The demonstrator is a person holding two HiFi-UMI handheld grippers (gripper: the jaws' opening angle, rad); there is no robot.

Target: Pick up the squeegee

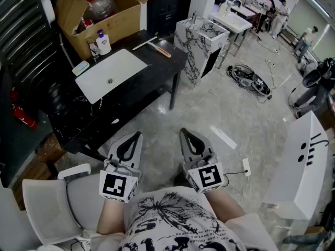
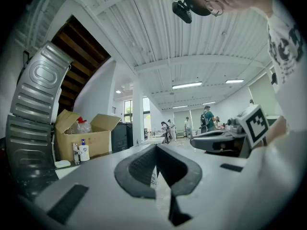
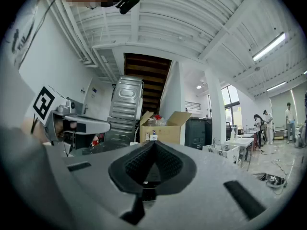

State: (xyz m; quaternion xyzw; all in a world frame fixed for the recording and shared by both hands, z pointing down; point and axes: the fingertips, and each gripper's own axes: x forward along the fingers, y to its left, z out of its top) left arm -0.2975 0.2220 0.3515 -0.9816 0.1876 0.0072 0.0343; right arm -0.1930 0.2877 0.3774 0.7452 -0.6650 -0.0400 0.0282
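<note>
at the far left of the head view, beyond a wide stretch of pale tiled floor [image 1: 220,114], stands the long black table [image 1: 152,75], the largest thing in front of me. to its right, just off the far end, is a marble-patterned stand [image 1: 201,46]. on the table's far left corner sits an open cardboard box [image 1: 112,20] with bottles inside. nearer than the box, a white basin [image 1: 111,75] is set into the tabletop. a white chair [image 1: 47,203] shows at the near left, beside my arm.

both tools are held close to the body, side by side and level, pointing away toward the table. the left gripper [image 1: 137,136] has its fingers pressed together at the tips with nothing between them; its own view shows the same. the right gripper [image 1: 184,133] is likewise fully closed and empty, the dark pads meeting in its own view.

a small pump bottle [image 1: 103,42] stands between the box and the basin. the squeegee [image 1: 157,48] lies flat on the table's far right end, past the basin, well apart from both grippers and untouched.
</note>
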